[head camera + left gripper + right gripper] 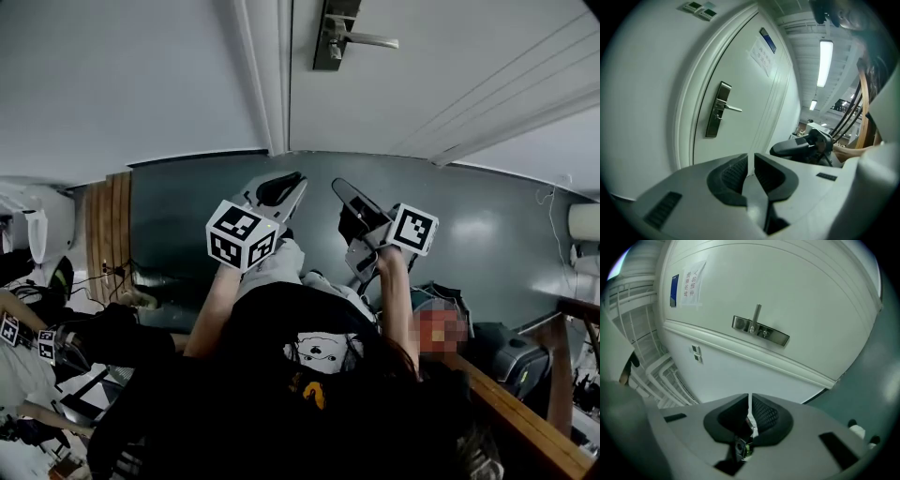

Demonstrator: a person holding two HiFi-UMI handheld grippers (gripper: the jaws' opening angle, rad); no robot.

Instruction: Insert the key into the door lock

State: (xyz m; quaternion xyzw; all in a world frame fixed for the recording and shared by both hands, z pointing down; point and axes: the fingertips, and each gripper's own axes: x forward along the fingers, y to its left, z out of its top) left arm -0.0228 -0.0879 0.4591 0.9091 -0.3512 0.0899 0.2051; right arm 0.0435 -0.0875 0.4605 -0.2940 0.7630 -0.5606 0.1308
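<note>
The right hand-held gripper (749, 401) is clamped on the key (751, 420). The door lock (760, 331) lies ahead and above it, well apart. The left hand-held gripper (751, 160) is closed and empty

Key (751, 423): thin pale blade, seen edge-on, clamped between the jaws of the right gripper (750, 400), tip toward the white door (797, 287). Door lock (760, 330): silver plate with lever handle, near the door's frame-side edge, well apart.
</note>
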